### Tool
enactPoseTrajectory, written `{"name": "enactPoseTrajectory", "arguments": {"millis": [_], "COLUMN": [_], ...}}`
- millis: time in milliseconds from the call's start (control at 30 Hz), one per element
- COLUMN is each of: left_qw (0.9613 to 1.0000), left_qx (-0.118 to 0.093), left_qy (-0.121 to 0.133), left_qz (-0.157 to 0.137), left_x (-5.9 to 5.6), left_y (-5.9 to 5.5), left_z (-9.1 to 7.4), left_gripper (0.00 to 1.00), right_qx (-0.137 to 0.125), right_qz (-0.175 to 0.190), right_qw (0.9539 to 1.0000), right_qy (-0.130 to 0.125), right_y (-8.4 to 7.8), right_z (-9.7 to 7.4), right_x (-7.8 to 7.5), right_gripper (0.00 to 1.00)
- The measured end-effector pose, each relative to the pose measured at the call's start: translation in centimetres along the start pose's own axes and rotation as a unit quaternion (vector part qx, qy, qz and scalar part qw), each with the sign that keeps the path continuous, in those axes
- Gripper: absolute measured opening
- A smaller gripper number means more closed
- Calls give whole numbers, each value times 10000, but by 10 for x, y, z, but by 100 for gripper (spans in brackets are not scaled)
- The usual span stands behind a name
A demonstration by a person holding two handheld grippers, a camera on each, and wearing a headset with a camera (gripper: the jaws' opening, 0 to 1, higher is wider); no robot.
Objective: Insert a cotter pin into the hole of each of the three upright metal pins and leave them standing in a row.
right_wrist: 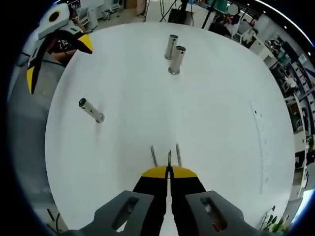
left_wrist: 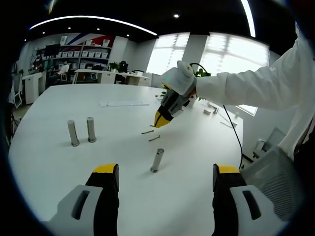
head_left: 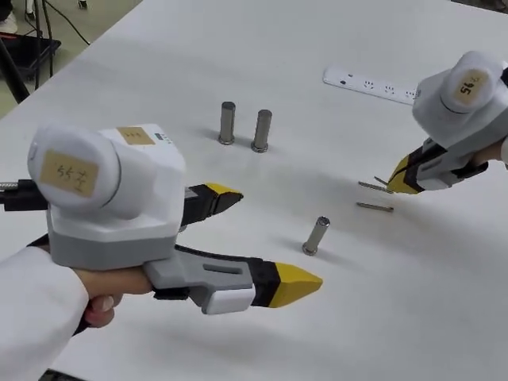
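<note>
Two metal pins [head_left: 227, 123] [head_left: 261, 131] stand upright side by side at the back of the white table. A third metal pin [head_left: 316, 236] stands alone nearer me, also seen as the lone pin [left_wrist: 157, 160] ahead of my left gripper [head_left: 266, 238], which is open and holds nothing. My right gripper [head_left: 401, 184] hovers low at the right, shut on a thin cotter pin [right_wrist: 169, 157] that pokes out past its tips. Two more cotter pins [head_left: 373, 187] [head_left: 375, 207] lie on the table just below it.
A white power strip [head_left: 369, 85] lies at the far right of the table [head_left: 159, 95]. Office desks and shelves stand beyond the table's far edge in the left gripper view.
</note>
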State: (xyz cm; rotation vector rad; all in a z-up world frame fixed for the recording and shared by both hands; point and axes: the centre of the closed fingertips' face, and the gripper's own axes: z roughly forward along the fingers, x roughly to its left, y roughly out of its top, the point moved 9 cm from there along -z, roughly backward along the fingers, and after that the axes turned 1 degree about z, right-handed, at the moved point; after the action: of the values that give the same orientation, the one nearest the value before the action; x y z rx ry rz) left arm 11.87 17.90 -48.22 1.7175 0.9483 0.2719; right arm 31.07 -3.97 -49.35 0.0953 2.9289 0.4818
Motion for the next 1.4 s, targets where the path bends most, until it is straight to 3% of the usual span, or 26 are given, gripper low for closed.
{"name": "enactPoseTrajectory", "arguments": {"millis": [200, 300, 400, 500, 533, 800, 933, 1100, 1400], "left_qw": [10000, 9999, 9999, 9999, 9999, 9996, 9980, 9969, 9977], "left_qx": [-44, -89, -137, -130, -136, -205, -341, -408, -285], "left_qy": [49, 73, 83, 72, 80, 35, 24, -4, -142], "left_qz": [27, 31, -14, -42, -56, -202, -538, -666, -601], "left_x": [1, 2, 3, 3, 3, 0, 1, 2, -3], "left_y": [4, 6, 8, 8, 9, 11, 12, 14, 13], "left_z": [-2, -3, -2, -1, 0, 6, 9, 12, 23], "left_gripper": [74, 67, 66, 64, 64, 58, 54, 48, 40], "right_qx": [-192, -356, -507, -676, -869, -1194, -1246, -1248, -1145], "right_qz": [-50, -33, -32, 1, -89, 41, -43, -221, -795], "right_qw": [9997, 9990, 9981, 9964, 9947, 9885, 9852, 9820, 9756], "right_qy": [-144, -265, -362, -504, -538, -922, -1179, -1399, -1696], "right_y": [0, 1, -2, -3, -3, -6, -4, 1, 11], "right_z": [-14, -23, -26, -34, -37, -49, -52, -55, -55], "right_x": [10, 18, 18, 27, 32, 65, 82, 99, 118], "right_gripper": [0, 0, 0, 0, 0, 0, 0, 0, 0]}}
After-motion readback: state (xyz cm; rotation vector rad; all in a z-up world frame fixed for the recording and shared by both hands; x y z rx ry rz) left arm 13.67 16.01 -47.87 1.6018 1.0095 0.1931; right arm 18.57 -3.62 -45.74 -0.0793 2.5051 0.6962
